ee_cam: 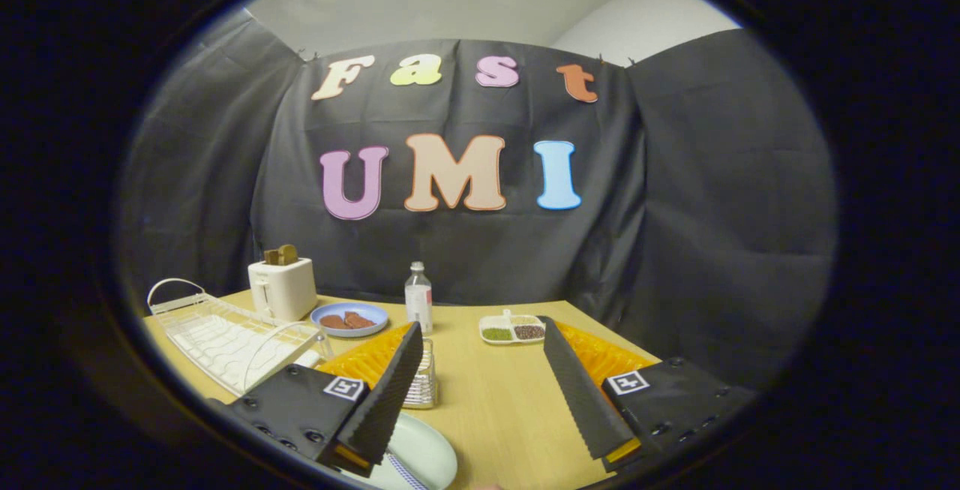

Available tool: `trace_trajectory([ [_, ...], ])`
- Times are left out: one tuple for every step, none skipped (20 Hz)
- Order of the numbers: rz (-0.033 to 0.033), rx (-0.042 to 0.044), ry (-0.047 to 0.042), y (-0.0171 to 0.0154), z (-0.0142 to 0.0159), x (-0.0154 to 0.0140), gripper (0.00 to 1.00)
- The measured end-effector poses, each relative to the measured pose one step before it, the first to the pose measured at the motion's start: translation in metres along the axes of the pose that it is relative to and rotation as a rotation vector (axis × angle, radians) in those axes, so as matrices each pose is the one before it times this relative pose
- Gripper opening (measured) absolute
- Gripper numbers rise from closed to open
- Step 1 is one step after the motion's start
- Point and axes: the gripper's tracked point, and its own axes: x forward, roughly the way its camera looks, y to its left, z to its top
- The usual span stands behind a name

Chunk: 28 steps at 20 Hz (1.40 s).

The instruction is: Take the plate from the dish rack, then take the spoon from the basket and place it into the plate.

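My gripper is open above the wooden table, with nothing between its fingers. A pale plate with a blue pattern on its rim lies flat on the table, under and just right of the left finger's base. A white wire dish rack stands to the left, beyond the left finger. A small see-through basket stands right behind the left finger and is partly hidden by it. I cannot make out what it holds.
A white toaster with toast stands behind the rack. Beside it is a blue plate with brown food, then a small bottle. A white divided dish of grains lies ahead, near the right fingertip.
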Motion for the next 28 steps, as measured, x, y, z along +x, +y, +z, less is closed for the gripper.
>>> trace_trajectory([
  [-0.01132, 0.00943, -0.00604, -0.00445, 0.00251, -0.00027, 1.00],
  [-0.00237, 0.00449, -0.00569, -0.00232, 0.00240, -0.00145, 1.00],
  [-0.00578, 0.00265, -0.00261, -0.00215, -0.00052, -0.00065, 1.00],
  [-0.00732, -0.00003, -0.00081, -0.00326, -0.00015, -0.00042, 1.00],
  [-0.00708, -0.00360, 0.00008, -0.00267, -0.00005, -0.00083, 1.00],
  [-0.00669, -0.00400, 0.00016, -0.00233, -0.00042, -0.00122, 1.00],
  [-0.00412, -0.00155, 0.00043, -0.00156, -0.00071, 0.00022, 1.00],
  [-0.00254, 0.00080, 0.00254, -0.00106, -0.00084, -0.00043, 1.00],
  [-0.00294, 0.00282, 0.00394, -0.00080, -0.00073, -0.00009, 1.00],
  [-0.00064, 0.00179, 0.00223, -0.00078, -0.00070, -0.00003, 1.00],
  [-0.00136, 0.00146, -0.00052, -0.00056, -0.00022, -0.00071, 1.00],
  [-0.00020, 0.00031, -0.00203, 0.00010, 0.00085, -0.00060, 1.00],
  [0.00345, -0.00046, -0.00441, 0.00134, 0.00103, -0.00057, 1.00],
  [0.00610, -0.00038, -0.00254, 0.00202, 0.00146, -0.00110, 1.00],
  [0.00474, -0.00067, 0.00098, 0.00209, -0.00132, -0.00086, 1.00],
  [0.00413, -0.00041, -0.00015, 0.00207, 0.00063, -0.00090, 1.00],
  [0.00334, -0.00267, 0.00102, 0.00200, 0.00005, 0.00005, 1.00],
  [0.00294, -0.00463, -0.00006, 0.00161, 0.00003, -0.00081, 1.00],
  [0.00292, -0.00585, 0.00048, 0.00239, -0.00162, 0.00116, 1.00],
  [0.00092, -0.00544, 0.00205, 0.00172, -0.00073, 0.00060, 1.00],
  [0.00350, -0.00492, 0.00110, 0.00138, 0.00010, -0.00075, 1.00],
  [0.00550, -0.00293, 0.00150, 0.00259, -0.00005, -0.00113, 1.00],
  [0.00608, -0.00106, 0.00168, 0.00327, -0.00116, 0.00097, 1.00],
  [0.00498, -0.00161, 0.00087, 0.00214, 0.00051, -0.00090, 1.00],
  [0.00384, -0.00332, -0.00080, 0.00224, -0.00045, 0.00034, 1.00],
  [0.00304, -0.00458, -0.00301, 0.00104, 0.00084, -0.00024, 1.00],
  [0.00331, -0.00456, -0.00256, 0.00179, 0.00139, -0.00052, 1.00],
  [0.00198, -0.00436, -0.00163, 0.00099, 0.00005, -0.00032, 1.00],
])
